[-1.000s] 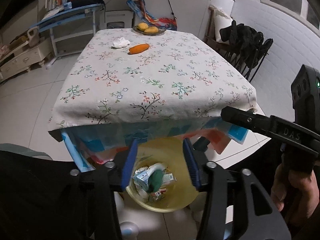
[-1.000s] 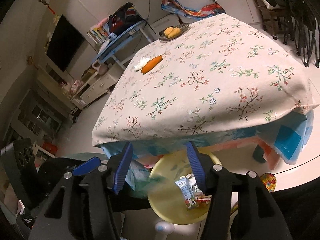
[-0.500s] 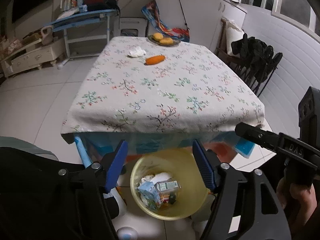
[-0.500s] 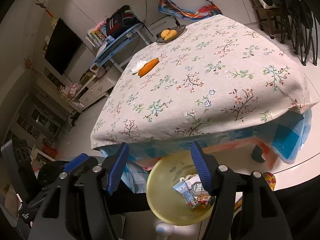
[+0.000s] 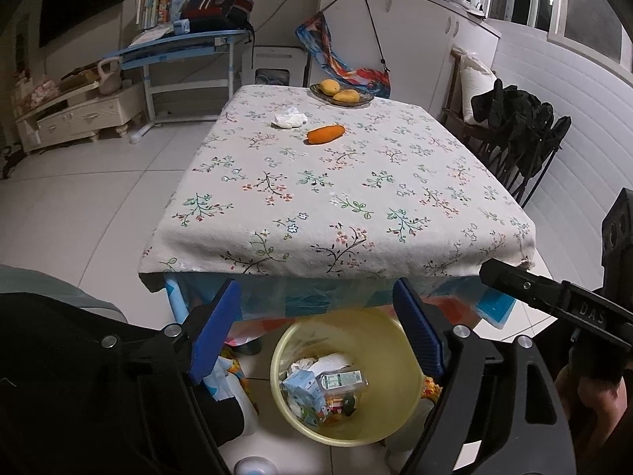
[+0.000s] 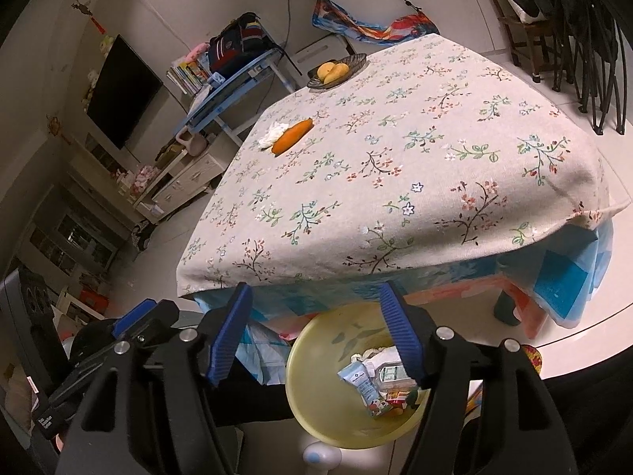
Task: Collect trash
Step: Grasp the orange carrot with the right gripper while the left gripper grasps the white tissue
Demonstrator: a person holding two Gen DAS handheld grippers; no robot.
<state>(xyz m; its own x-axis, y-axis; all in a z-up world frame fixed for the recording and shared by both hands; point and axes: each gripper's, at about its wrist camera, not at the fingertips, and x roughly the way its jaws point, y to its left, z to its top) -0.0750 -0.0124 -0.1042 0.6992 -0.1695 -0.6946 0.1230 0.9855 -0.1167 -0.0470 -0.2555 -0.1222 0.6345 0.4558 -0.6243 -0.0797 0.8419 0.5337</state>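
Note:
A yellow bin (image 5: 395, 419) stands on the floor below the table's near edge, holding cartons and wrappers; it also shows in the right wrist view (image 6: 316, 407). A crumpled white tissue (image 5: 289, 118) lies far back on the floral tablecloth (image 5: 336, 198), next to an orange carrot (image 5: 326, 133). Both show in the right wrist view, tissue (image 6: 271, 134) and carrot (image 6: 292, 136). My left gripper (image 5: 316, 328) is open and empty above the bin. My right gripper (image 6: 316, 328) is open and empty above the bin too; its finger (image 5: 554, 297) shows in the left wrist view.
A dish of yellow fruit (image 5: 341, 94) sits at the table's far edge. Dark chairs with clothes (image 5: 518, 134) stand to the right. A blue desk (image 5: 186, 47) and a low cabinet (image 5: 79, 118) are at the back left.
Both grippers rose and pulled back from the bin, and the left opened wider. The green item seen at the bin a second ago now lies among the trash.

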